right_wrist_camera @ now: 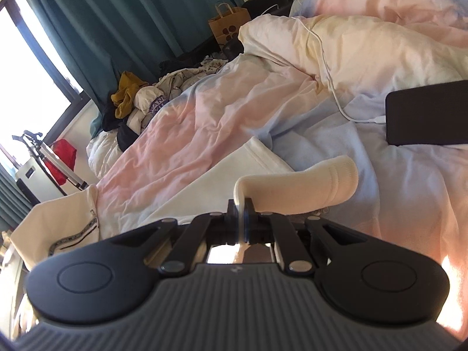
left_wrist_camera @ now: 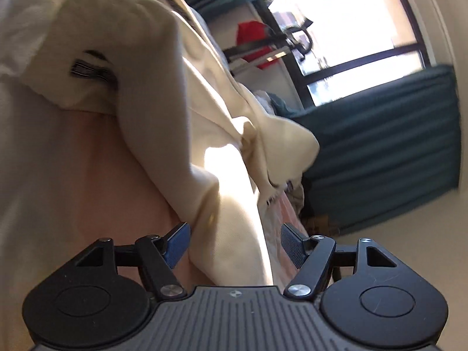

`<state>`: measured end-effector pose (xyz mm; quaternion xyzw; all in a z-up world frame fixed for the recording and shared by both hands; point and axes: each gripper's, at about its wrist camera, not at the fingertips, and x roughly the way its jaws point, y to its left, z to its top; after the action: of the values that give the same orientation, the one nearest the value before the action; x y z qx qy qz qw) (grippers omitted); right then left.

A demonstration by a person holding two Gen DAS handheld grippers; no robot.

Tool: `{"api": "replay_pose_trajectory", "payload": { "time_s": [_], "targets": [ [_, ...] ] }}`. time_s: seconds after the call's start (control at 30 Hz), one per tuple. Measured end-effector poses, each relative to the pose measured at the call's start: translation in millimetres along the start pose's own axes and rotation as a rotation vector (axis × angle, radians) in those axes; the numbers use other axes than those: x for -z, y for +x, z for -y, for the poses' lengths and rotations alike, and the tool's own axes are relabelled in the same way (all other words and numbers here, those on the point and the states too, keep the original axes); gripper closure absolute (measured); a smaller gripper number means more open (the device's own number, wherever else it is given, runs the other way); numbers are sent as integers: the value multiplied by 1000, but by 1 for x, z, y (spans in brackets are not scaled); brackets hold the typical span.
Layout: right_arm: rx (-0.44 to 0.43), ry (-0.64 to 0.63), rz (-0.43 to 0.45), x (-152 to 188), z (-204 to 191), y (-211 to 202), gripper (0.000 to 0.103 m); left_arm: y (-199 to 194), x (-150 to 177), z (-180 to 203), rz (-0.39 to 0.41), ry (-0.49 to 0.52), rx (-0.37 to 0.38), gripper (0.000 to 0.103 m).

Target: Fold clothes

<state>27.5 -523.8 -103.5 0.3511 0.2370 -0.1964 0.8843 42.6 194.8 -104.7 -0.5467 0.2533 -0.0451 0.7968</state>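
Barely started imo: right claw (right_wrist_camera: 241, 209) pinches the cream hoodie (right_wrist_camera: 263, 172) sleeve over the bed (right_wrist_camera: 395, 204), left claw (left_wrist_camera: 234, 242) gapes wide, clothes pile (right_wrist_camera: 140, 102) untouched.

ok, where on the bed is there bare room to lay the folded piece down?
Free: the duvet between the cream garment and the cream pillow, and the blue-pink stretch below the black phone. Crowded: the clothes pile by the teal curtain, and around the white charging cable.
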Motion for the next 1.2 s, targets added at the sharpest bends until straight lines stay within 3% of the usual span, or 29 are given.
{"api": "replay_pose_trajectory", "payload": {
  "time_s": [0.13,0.27,0.47,0.6,0.73,0.8,0.9,1.03,1.2],
  "targets": [
    [-7,32,27,0,2,-5,96,-15,-31,-32,135,-243,-27,24],
    [-36,61,76,1,0,-10,96,-24,-49,-54,265,-387,-48,22],
    [-42,98,102,-2,1,-7,96,-12,-72,-63,270,-417,-61,22],
    [-36,98,98,-2,0,-6,96,-1,-80,-78,264,-521,-54,35],
    [-36,109,91,-2,2,-6,96,2,-83,-77,265,-501,-67,47],
    [-37,115,89,-1,2,-6,96,2,-82,-77,271,-498,-62,63],
    [-34,93,95,0,1,-5,96,5,-87,-77,287,-477,-64,79],
    [-38,41,125,0,-3,-4,96,-4,-92,-64,304,-420,-98,86],
    [-35,62,137,-1,2,-3,96,-57,-110,-21,392,-285,-107,88]
  ]
}}
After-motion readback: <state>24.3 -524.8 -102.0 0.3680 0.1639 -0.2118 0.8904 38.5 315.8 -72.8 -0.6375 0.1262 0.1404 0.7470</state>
